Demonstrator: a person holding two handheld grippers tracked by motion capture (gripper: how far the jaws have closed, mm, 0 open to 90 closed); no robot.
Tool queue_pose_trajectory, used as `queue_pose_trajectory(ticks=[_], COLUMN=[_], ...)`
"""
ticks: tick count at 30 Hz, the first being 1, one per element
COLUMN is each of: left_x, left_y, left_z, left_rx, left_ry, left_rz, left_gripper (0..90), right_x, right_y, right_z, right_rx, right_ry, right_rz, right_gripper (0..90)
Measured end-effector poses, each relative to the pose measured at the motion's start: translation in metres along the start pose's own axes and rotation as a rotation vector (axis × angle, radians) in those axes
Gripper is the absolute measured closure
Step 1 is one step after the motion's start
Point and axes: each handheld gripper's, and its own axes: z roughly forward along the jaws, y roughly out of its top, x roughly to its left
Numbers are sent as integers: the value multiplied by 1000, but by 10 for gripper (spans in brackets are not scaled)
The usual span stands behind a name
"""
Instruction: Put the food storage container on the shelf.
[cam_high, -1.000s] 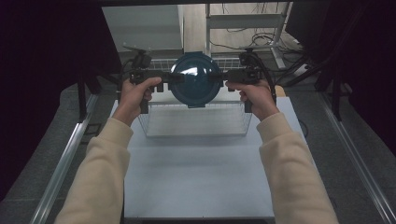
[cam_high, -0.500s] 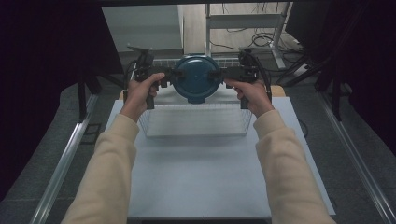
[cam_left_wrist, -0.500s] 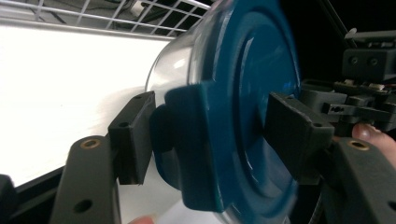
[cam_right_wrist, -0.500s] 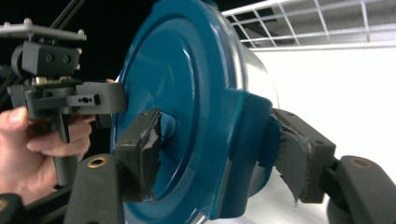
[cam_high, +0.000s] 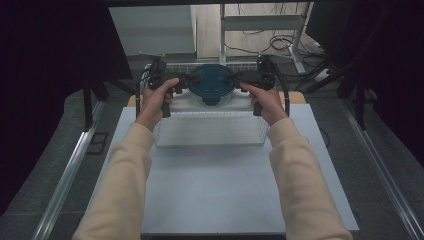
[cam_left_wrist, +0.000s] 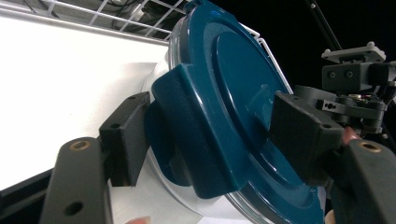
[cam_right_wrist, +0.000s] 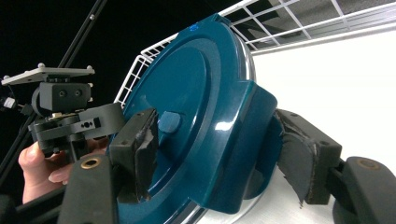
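2 grippers, left gripper (cam_high: 181, 84) and right gripper (cam_high: 241, 79), each clamp the blue lid (cam_high: 210, 81) over the wire basket (cam_high: 210, 135)

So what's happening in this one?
A person holds a gripper in each hand and has both clamped on a round container with a dark teal lid. The left gripper grips one side latch of the lid, the right gripper the opposite one. The container is held tilted above the far end of a white wire basket on the table. Whether it touches the basket is unclear.
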Motion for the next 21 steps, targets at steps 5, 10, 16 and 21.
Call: queue_pose_trajectory(ticks=[5, 10, 16, 21], left_x=[-8, -24, -35, -32], left_y=[-3, -20, -55, -121], left_z=[-11, -36, -61, -88], left_rx=[-63, -92, -77, -74], left_ry=[75, 125, 138, 130], left_rz=[71, 164, 251, 344], left_gripper=[185, 170, 167, 171], right_x=[15, 31, 37, 27], right_y=[-3, -15, -49, -106], right_z=[-6, -23, -47, -79], right_rx=[-82, -117, -113, -84], right_ry=[-117, -133, -194, -158], right_rz=[-103, -238, -449, -547], right_gripper=[183, 156, 161, 170])
